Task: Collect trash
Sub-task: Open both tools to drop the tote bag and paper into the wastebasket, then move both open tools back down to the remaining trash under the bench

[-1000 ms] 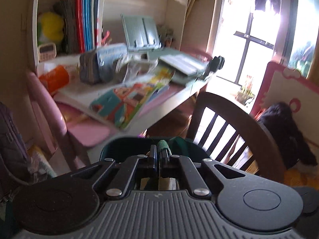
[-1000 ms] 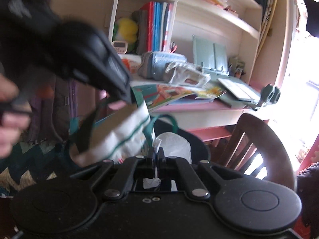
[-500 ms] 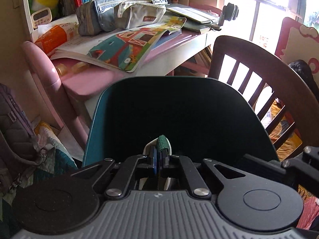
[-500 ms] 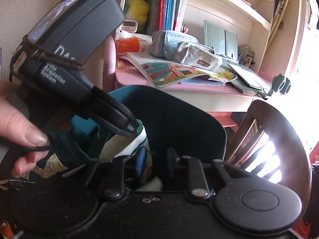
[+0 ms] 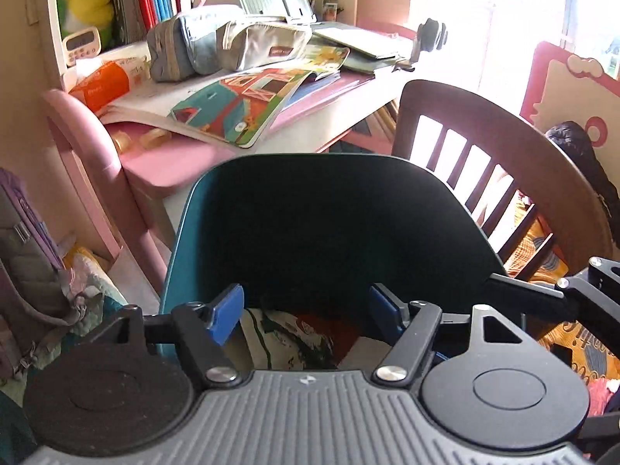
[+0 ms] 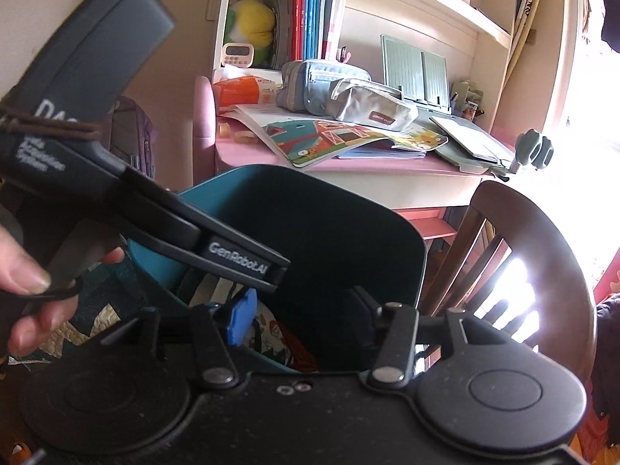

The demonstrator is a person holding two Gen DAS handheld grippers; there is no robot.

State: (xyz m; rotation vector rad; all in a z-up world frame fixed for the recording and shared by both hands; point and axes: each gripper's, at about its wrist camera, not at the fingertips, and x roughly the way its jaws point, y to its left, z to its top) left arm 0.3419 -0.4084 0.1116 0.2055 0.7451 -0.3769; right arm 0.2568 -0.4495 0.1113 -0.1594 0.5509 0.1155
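A teal bin (image 5: 182, 232) with a dark inside stands right in front of both grippers. In its bottom lies a white bag with green print and something red (image 5: 294, 333); the same trash (image 6: 271, 333) shows in the right wrist view. My left gripper (image 5: 306, 306) hangs over the bin's near rim, its jaws opening, the blue pads (image 5: 228, 310) apart and pressing on nothing. My right gripper (image 6: 302, 316) is beside it over the bin (image 6: 217, 190), jaws also opening, nothing gripped. A hand (image 6: 23, 283) holds the left gripper's black housing (image 6: 97, 155).
Behind the bin is a pink desk (image 5: 174, 162) with picture books (image 5: 240, 104) and pencil cases (image 5: 255, 42). A dark wooden chair (image 5: 484, 116) stands at the right, a purple backpack (image 5: 27, 255) at the left. Shelves with books rise behind the desk.
Both grippers went from shut to open. The left one came down to the bin and let go of the green-handled bag, which now lies inside. The right one stayed in place.
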